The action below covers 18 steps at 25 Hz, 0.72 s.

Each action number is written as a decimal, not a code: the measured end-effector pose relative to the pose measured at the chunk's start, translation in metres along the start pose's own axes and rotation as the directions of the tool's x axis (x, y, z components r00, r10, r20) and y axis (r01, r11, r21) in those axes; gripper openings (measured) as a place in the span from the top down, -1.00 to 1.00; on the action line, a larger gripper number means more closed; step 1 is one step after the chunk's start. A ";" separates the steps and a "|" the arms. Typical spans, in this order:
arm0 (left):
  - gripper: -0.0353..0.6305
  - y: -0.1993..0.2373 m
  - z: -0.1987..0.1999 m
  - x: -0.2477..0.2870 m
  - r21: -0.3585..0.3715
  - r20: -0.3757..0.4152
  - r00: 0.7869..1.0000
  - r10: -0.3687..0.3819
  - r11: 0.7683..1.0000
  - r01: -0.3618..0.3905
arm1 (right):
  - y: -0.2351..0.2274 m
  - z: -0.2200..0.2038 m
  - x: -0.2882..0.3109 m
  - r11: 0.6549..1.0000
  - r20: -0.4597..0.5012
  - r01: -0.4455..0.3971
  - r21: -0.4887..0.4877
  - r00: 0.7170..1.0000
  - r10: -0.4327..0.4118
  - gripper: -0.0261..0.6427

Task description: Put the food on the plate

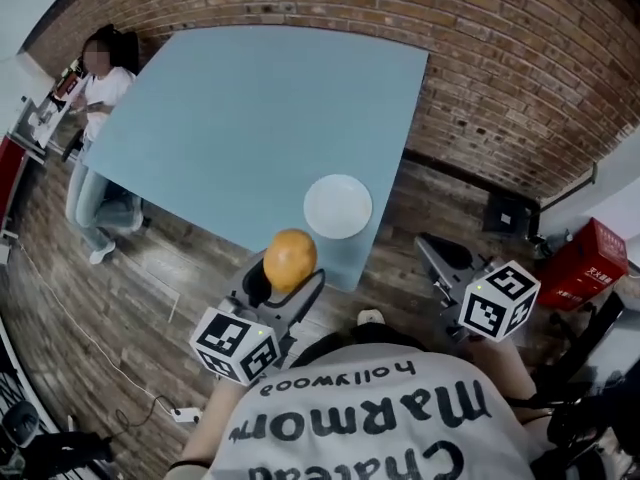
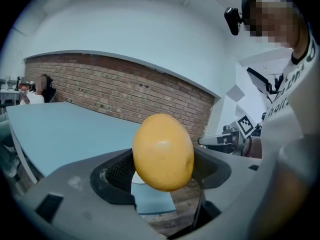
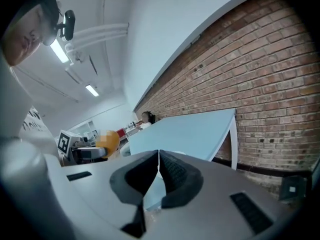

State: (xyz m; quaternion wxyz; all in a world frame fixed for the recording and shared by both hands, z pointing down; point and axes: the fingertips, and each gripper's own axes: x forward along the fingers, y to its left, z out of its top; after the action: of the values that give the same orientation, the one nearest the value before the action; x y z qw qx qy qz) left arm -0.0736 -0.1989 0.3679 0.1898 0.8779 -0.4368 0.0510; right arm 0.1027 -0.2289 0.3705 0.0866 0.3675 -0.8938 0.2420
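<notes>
A round orange-yellow fruit (image 1: 290,259) sits clamped between the jaws of my left gripper (image 1: 287,271), held in the air just off the near edge of the pale blue table (image 1: 240,128). In the left gripper view the fruit (image 2: 163,152) fills the middle, pinched between the dark pads. A white round plate (image 1: 338,206) lies near the table's near right corner, just beyond the fruit. My right gripper (image 1: 432,251) hangs to the right of the table over the floor, its jaws pressed together with nothing between them (image 3: 158,165). From the right gripper view the fruit (image 3: 108,143) shows far left.
A brick wall (image 1: 520,78) runs behind and to the right of the table. A person (image 1: 95,98) sits at the table's far left corner. A red box (image 1: 585,263) and a dark floor plate (image 1: 511,211) lie at the right. Wood floor (image 1: 150,298) surrounds the table.
</notes>
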 end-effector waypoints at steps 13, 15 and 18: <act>-0.11 0.031 -0.023 0.073 0.027 -0.093 0.990 0.110 0.994 -0.108 | -0.046 -0.004 0.063 0.989 -0.112 -0.146 0.018 0.983 0.147 0.89; -0.11 0.037 -0.028 0.079 0.009 -0.111 0.988 0.104 0.995 -0.104 | -0.047 -0.009 0.071 0.987 -0.132 -0.157 0.029 0.978 0.160 0.89; -0.11 0.045 -0.028 0.090 -0.054 -0.108 0.990 0.085 0.994 -0.092 | -0.051 -0.012 0.085 0.986 -0.157 -0.162 0.039 0.974 0.166 0.89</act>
State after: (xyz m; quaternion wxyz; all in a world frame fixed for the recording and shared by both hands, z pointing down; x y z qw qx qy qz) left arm -0.0514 -0.2797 0.4298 0.2361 0.8477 -0.4659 0.0930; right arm 0.0778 -0.3065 0.4278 0.1328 0.2731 -0.9080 0.2887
